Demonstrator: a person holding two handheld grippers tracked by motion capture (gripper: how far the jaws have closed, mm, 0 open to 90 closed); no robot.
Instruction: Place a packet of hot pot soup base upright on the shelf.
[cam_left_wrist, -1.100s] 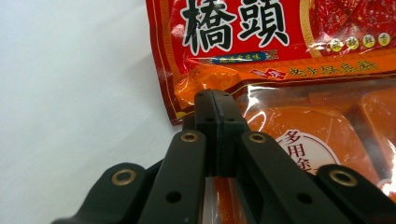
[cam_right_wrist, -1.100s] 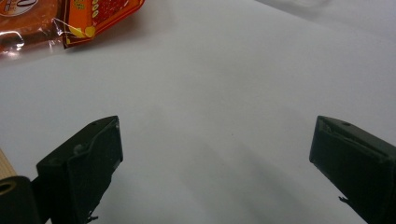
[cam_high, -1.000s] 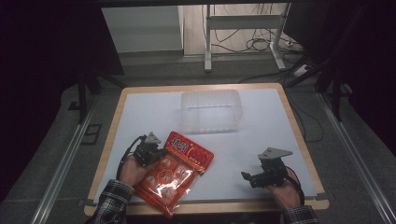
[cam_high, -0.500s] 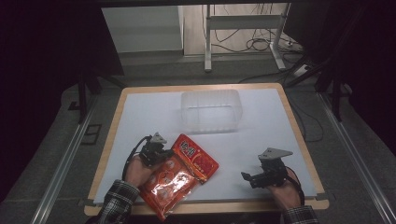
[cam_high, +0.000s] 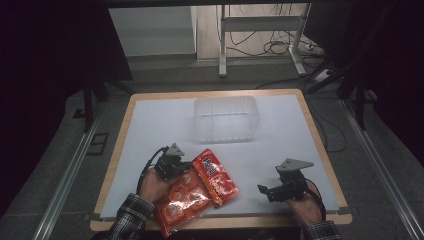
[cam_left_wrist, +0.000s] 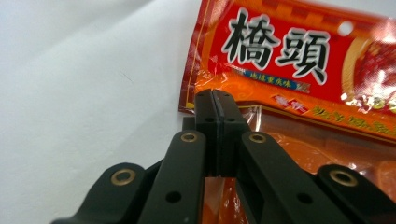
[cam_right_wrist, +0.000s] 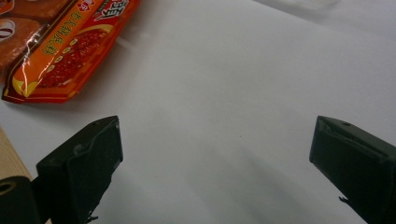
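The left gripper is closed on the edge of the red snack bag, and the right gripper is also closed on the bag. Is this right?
Not quite. The right gripper is open and apart from the red snack bag, as the right gripper view shows. The left gripper is indeed closed on the bag's edge.

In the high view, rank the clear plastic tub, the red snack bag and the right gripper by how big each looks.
1. Clear plastic tub and red snack bag: they look much alike in spread, and the bag lies nearer the camera, so I won't rank them.
2. Right gripper: clearly the smallest.
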